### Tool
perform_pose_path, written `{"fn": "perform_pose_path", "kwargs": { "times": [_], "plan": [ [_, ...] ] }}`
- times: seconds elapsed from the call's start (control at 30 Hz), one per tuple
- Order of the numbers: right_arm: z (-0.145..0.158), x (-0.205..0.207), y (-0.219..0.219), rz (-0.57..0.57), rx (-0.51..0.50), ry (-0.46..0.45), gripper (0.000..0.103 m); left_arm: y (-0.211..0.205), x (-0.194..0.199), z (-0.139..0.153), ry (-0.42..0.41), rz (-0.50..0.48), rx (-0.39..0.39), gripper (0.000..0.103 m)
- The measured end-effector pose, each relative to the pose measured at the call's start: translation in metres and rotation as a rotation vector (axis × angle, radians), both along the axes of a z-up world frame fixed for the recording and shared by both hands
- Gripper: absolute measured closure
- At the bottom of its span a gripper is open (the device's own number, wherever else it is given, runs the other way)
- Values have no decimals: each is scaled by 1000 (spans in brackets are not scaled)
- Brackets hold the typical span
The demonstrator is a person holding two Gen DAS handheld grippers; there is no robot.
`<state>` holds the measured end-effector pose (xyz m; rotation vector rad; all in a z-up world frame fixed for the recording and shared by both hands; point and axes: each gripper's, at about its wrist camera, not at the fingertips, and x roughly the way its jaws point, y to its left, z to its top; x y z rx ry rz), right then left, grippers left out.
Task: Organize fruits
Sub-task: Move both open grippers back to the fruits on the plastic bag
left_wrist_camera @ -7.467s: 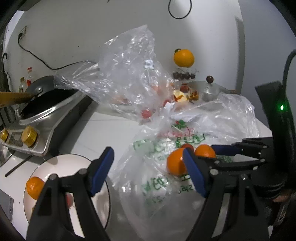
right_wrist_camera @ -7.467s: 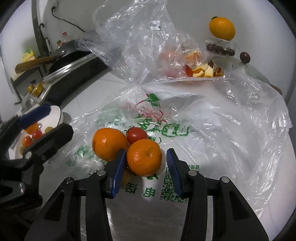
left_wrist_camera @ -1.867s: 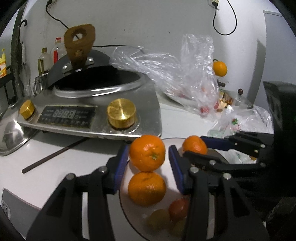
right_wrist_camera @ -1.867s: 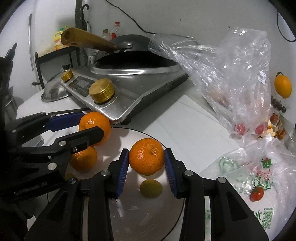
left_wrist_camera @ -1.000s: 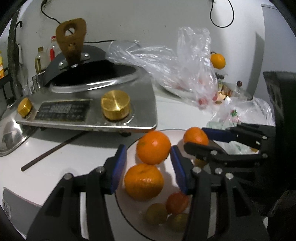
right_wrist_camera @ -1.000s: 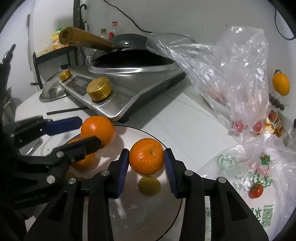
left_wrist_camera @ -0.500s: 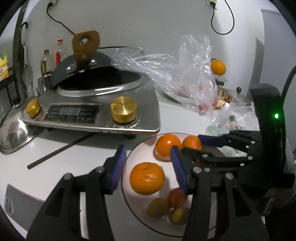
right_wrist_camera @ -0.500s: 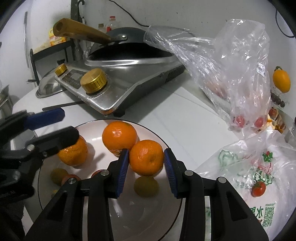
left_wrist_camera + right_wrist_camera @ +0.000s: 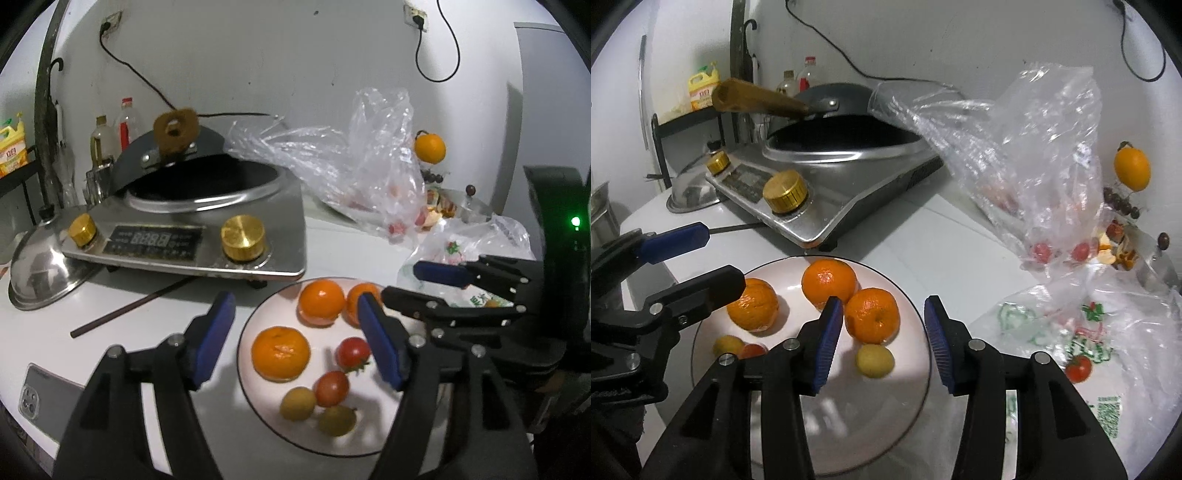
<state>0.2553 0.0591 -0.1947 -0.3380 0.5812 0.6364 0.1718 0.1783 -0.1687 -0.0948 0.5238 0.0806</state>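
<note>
A: Where's the fruit rn?

B: On the white plate (image 9: 916,306) on the bench (image 9: 934,229), just in front of the induction cooker (image 9: 258,206). Three mandarins: one on the plate's left part (image 9: 752,304), one at the back (image 9: 829,282), one touching it on the right (image 9: 871,319).

A: Anything else on the plate?

B: Yep, seen from the left wrist cam: two small tomatoes (image 9: 352,351) and a couple of yellowish fruits (image 9: 297,403) near the front rim.

A: Jaws?

B: Left gripper (image 9: 295,339) jaws are opening, wide apart, nothing pressed between them; the left mandarin sits in the gap, untouched. Right gripper (image 9: 882,341) jaws are opening too, narrower; the right-hand mandarin sits just beyond the tips, w/ the pads off it.

A: Bags?

B: Clear plastic bag (image 9: 1034,147) w/ red fruit behind the plate, to the right. Printed bag (image 9: 1108,332) lies flat on the bench at right, w/ one tomato (image 9: 1078,368) in it.
</note>
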Motion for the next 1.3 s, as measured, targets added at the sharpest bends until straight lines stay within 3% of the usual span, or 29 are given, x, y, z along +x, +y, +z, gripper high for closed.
{"fn": "perform_pose_path", "kwargs": {
  "times": [0.73,0.83,1.3],
  "plan": [
    [67,-62,-104,-62,92,-138,54,-84,-39,52,-111,-44,51,32],
    [75,-66,-117,-71,100,-165,54,-95,-44,60,-142,-46,51,23],
    [114,-89,-179,-101,154,-278,51,-151,-51,91,-233,-71,64,22]
  ]
}}
